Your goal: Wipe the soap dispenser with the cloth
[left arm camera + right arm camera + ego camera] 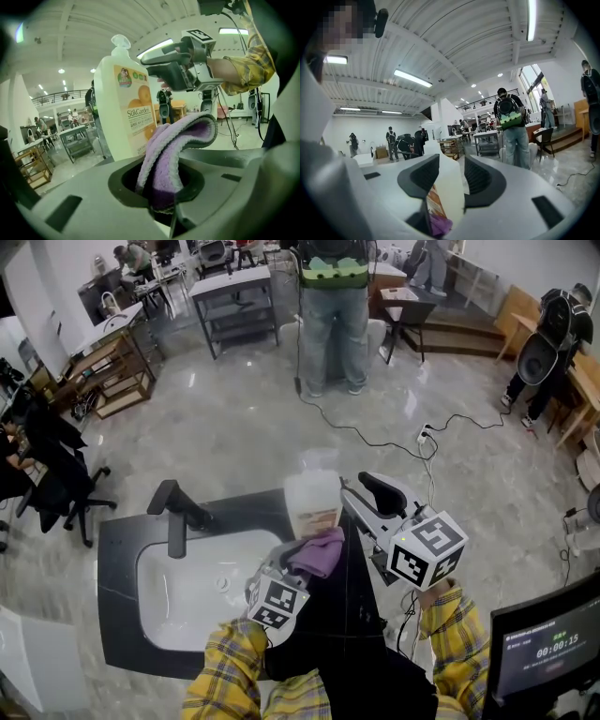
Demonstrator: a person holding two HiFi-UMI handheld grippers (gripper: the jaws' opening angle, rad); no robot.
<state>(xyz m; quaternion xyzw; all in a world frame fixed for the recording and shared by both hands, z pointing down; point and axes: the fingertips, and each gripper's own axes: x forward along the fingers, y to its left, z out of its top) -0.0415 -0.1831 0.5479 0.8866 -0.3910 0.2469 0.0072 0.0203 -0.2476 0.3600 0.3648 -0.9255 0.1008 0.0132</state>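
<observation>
The soap dispenser point(312, 501), a translucent white pump bottle with an orange label, stands on the dark counter behind the sink. My right gripper point(345, 501) reaches in from the right and is shut on the soap dispenser point(449, 187), which fills the gap between its pads. My left gripper point(302, 566) is shut on a folded purple cloth point(319, 551). The cloth point(173, 150) sticks up out of the jaws, right beside the soap dispenser's point(124, 108) lower front; whether it touches I cannot tell. The right gripper point(174, 65) also shows at the bottle's upper right.
A white sink basin point(164, 601) with a black faucet point(178, 514) is set in the dark counter point(117, 554) to the left. A monitor point(553, 643) stands at the lower right. A person point(333, 315) stands on the floor beyond, cables point(375, 437) trailing nearby.
</observation>
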